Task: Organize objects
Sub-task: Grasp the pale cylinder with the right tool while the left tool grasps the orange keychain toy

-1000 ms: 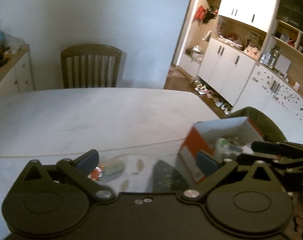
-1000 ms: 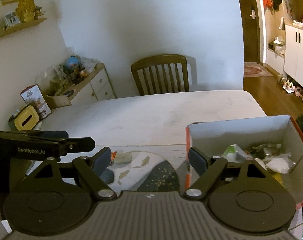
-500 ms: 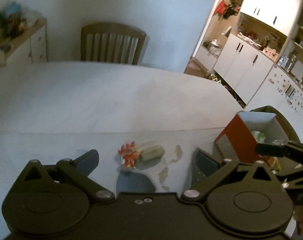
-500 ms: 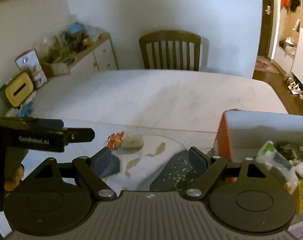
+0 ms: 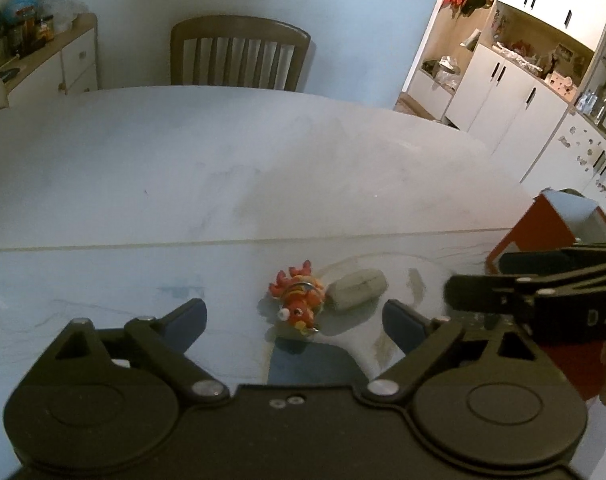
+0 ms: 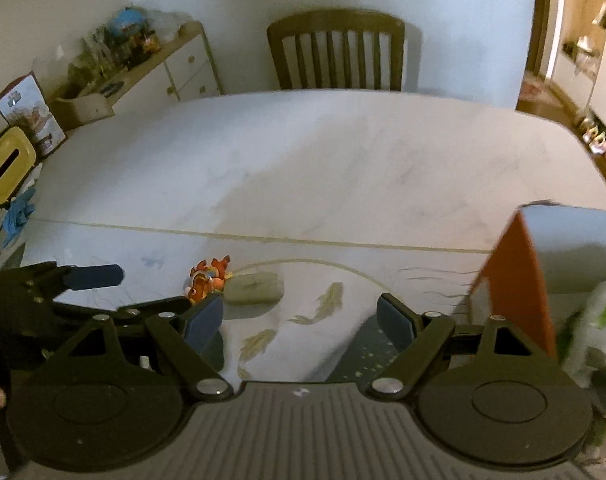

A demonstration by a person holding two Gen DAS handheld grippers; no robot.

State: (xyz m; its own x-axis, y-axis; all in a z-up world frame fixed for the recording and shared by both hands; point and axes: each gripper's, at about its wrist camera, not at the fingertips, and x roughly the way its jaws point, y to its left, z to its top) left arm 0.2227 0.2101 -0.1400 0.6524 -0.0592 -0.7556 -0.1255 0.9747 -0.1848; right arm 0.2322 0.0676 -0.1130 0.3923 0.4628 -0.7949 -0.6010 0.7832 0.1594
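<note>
- Far half of the table [image 5: 183,152], toward the chair [image 5: 239,54]: bare top, wide open passage.
- Near edge, mid: orange toy [image 5: 299,300] w/ pale grey block [image 5: 357,290] touching its right side; both lie between the left gripper [image 5: 293,318] fingers, jaws just closing a bit, nothing pinched.
- Right edge: orange box [image 6: 515,276] stands tall, blocks sideways moves there.
- Right gripper [image 6: 301,316] open, over the printed mat [image 6: 323,308]; left gripper's arm close on its left, tight gap.
</note>
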